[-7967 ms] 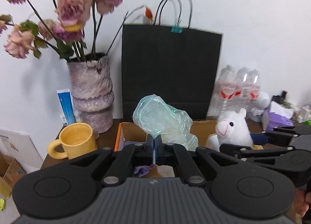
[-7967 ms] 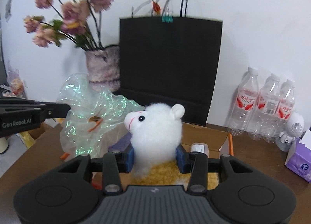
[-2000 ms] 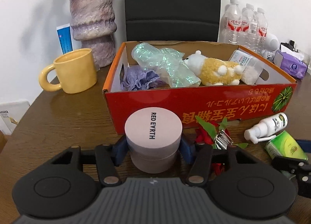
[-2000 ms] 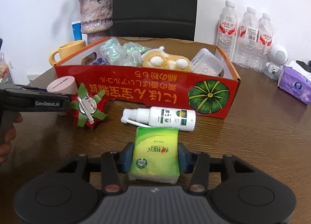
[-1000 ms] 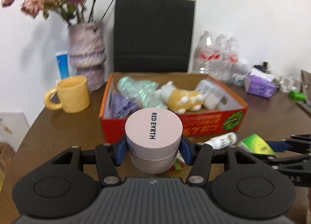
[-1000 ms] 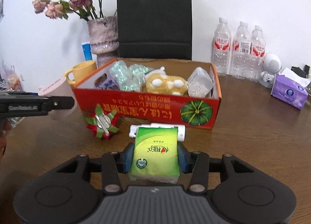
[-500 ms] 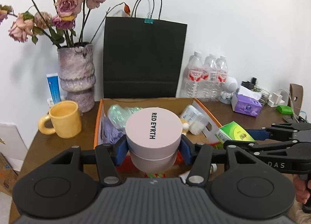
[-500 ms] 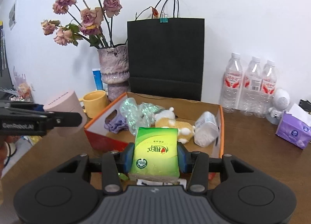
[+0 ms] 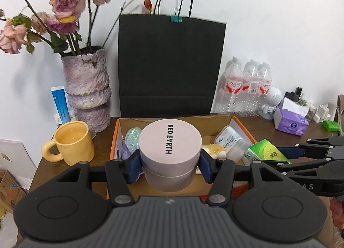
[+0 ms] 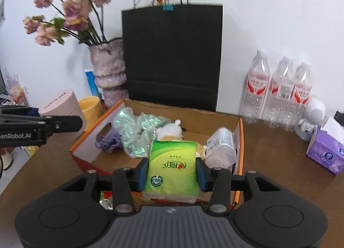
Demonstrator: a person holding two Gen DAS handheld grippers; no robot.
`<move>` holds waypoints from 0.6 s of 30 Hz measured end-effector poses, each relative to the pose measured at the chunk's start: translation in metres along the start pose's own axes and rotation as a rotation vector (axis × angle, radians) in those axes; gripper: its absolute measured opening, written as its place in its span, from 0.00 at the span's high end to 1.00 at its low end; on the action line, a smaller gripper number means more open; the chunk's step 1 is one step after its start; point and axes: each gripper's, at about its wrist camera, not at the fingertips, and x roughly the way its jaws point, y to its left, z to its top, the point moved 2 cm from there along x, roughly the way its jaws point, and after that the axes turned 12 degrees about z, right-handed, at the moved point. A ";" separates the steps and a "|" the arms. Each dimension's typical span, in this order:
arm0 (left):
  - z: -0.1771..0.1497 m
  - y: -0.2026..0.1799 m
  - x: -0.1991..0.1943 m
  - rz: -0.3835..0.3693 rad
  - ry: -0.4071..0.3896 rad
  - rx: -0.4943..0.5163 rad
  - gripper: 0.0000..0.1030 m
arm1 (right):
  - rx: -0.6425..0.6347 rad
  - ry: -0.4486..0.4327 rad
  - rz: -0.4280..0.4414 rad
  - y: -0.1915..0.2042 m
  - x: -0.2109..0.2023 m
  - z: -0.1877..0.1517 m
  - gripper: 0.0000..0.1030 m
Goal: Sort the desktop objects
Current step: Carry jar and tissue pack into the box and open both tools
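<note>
Left gripper (image 9: 170, 167) clamps pink jar (image 9: 169, 153) by its sides, lid up, above box (image 10: 240, 138) near edge. Right gripper (image 10: 172, 175) grips green tissue pack (image 10: 172, 171) flat over the same edge, likely to drop both in

Setting: a home or small-office desk against a plain white wall.
Surface: brown wooden table (image 10: 279, 162), crowded with everyday items.
Far left: mottled purple vase (image 9: 87, 89) holding dried roses (image 9: 62, 3); a yellow mug (image 9: 72, 142) stands near it.
Far centre: black paper shopping bag (image 9: 169, 65), upright against the wall, with a teal binder clip on its top edge.
Far right: three plastic water bottles (image 10: 279, 89); beside them a small white robot figure (image 10: 311, 114) and a purple tissue pack (image 10: 326, 151).
Centre: open orange cardboard box (image 10: 240, 136) containing mixed household items.
Floor, left: cardboard cartons (image 9: 8, 185) beside the table.
</note>
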 end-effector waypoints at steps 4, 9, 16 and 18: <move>-0.002 -0.003 0.023 0.030 0.037 0.012 0.46 | -0.019 0.022 -0.016 -0.004 0.022 -0.003 0.57; -0.009 -0.002 0.049 0.050 0.080 0.009 0.46 | -0.021 0.056 -0.015 -0.009 0.048 -0.004 0.57; -0.015 -0.012 0.079 0.061 0.116 0.021 0.46 | 0.032 0.110 -0.024 -0.030 0.084 -0.004 0.57; -0.018 -0.016 0.087 0.066 0.137 0.030 0.46 | 0.039 0.126 -0.027 -0.034 0.092 -0.005 0.57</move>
